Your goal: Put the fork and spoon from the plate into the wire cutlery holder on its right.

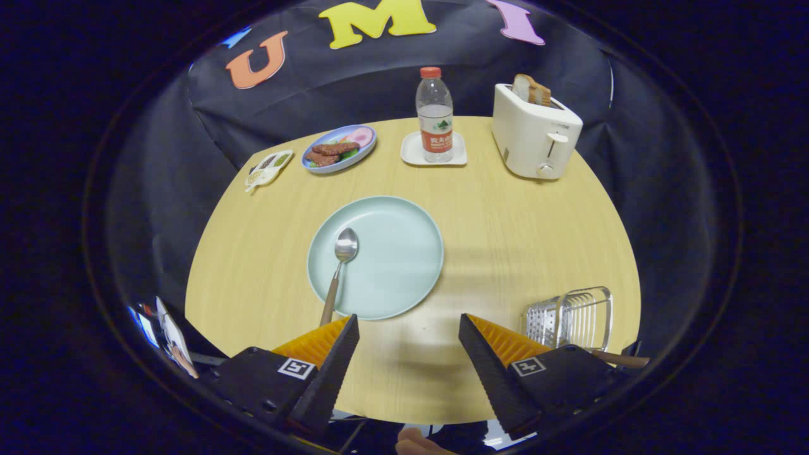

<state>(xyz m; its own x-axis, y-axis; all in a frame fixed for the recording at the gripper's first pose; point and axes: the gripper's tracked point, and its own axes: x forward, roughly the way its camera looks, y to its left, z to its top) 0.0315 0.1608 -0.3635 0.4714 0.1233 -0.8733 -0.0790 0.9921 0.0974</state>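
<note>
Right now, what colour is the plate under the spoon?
Pale mint green plate, clearest in the gripper view.

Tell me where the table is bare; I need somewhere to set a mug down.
Bare wood lies between the plate and the toaster, and between the plate and the wire cutlery holder. The open fingers hover over another bare patch. The far edge is crowded: food dish, bottle, toaster.

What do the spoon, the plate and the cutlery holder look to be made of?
Spoon: shiny metal bowl with bright glints, brown handle that looks wooden. Plate: pale blue-green, smooth with a soft sheen, possibly ceramic or melamine. Wire cutlery holder: thin bright metal wires, chrome-like. The tongs hang open just short of the plate, holding nothing.
</note>
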